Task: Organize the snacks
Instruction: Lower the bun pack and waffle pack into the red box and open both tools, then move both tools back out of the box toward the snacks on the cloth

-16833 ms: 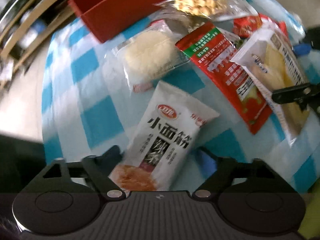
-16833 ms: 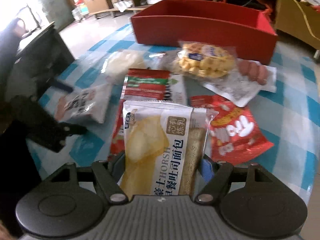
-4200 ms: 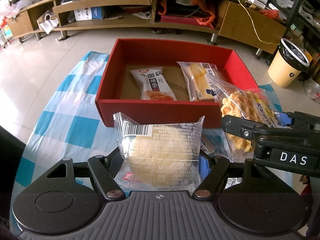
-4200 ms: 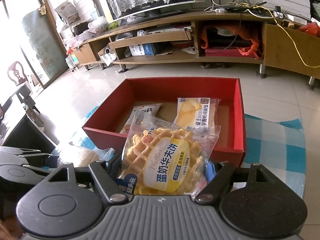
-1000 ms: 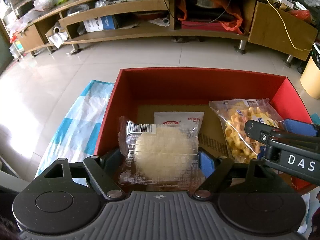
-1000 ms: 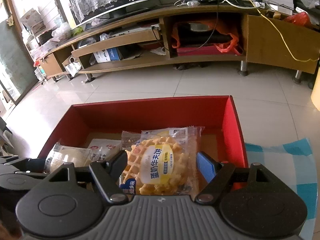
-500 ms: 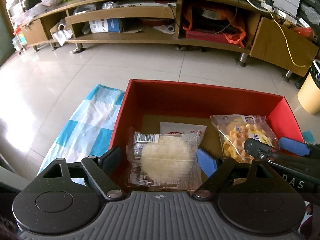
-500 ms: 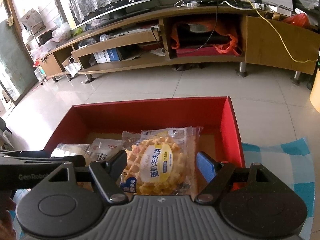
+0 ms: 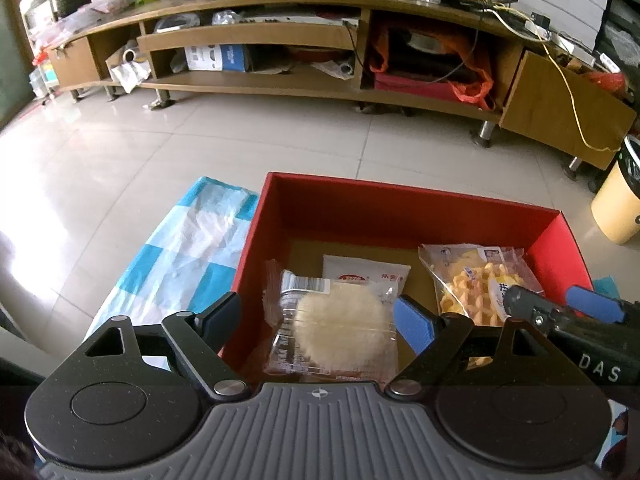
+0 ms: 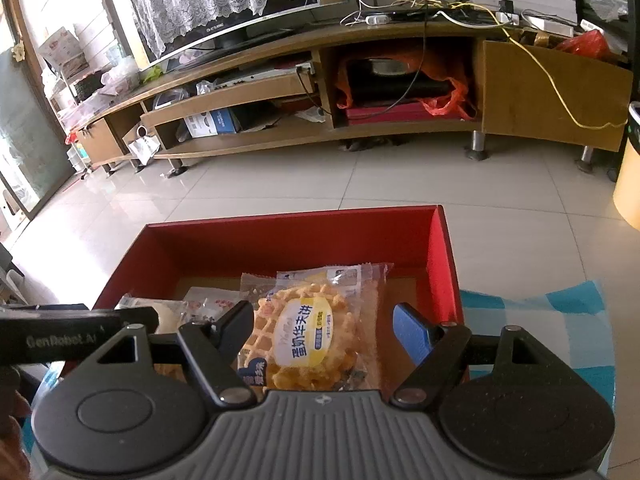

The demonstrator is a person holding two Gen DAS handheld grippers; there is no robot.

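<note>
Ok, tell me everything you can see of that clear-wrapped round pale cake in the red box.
The clear-wrapped round pale cake is a fuzzy cream disc sealed in crinkly transparent film with a barcode strip on top. It lies flat at the red cardboard box's near-left end, overlapping a white snack packet. The left gripper straddles it, pads clear.
</note>
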